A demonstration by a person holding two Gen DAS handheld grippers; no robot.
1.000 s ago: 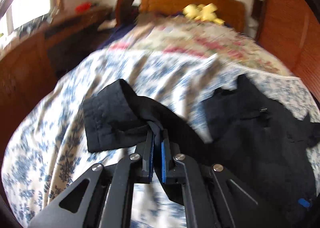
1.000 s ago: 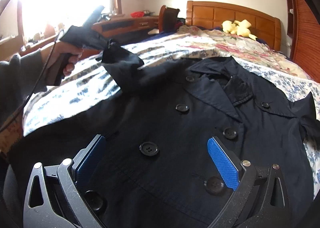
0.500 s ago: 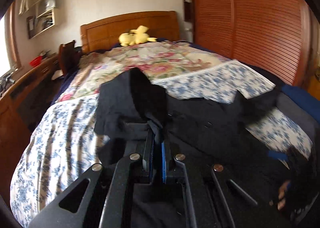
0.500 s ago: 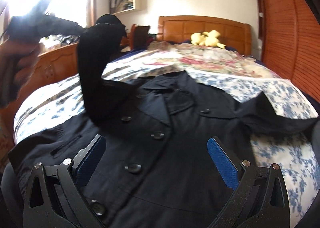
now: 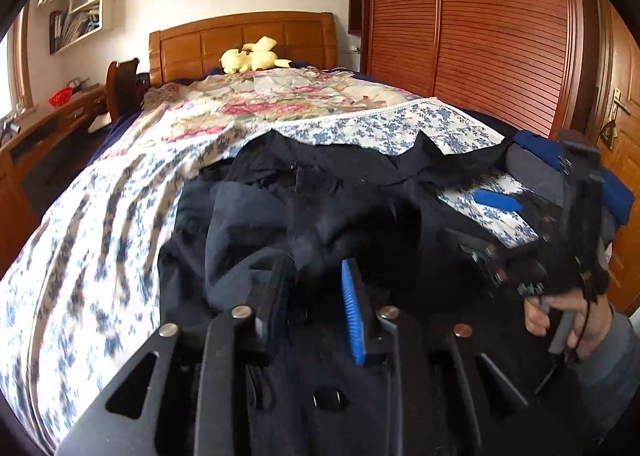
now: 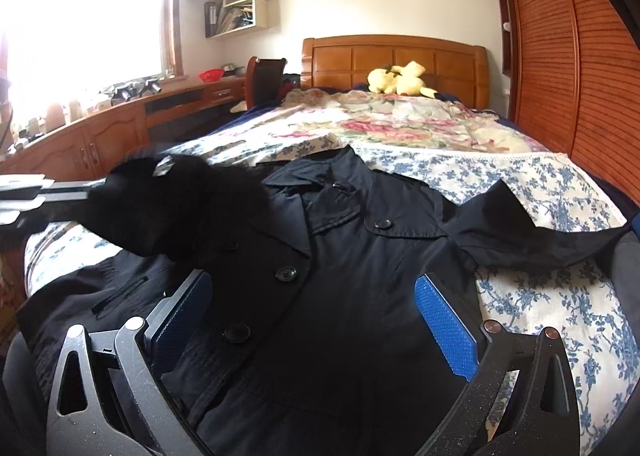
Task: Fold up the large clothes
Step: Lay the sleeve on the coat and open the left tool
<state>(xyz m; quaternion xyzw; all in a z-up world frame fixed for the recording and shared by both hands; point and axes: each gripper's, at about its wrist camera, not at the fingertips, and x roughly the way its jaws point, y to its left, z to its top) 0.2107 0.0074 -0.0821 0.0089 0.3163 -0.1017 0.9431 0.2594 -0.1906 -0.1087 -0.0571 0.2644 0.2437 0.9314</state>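
The left claw (image 5: 312,296), clamped on the coat's sleeve (image 5: 280,215) a second ago, is now opening and dropping it ahead onto the coat (image 6: 360,296) on the bed (image 6: 540,183). The right claw (image 6: 312,320) is hovering apart, empty, above the coat front; one sleeve looks folded in.

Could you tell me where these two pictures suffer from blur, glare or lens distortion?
Left wrist view: motion blur smears the blue-flowered bedspread at left; the wardrobe bows from the fisheye. Right wrist view: the window is blown out to white glare, the sleeve at left is a blurred dark mass, while the coat stays fairly sharp.
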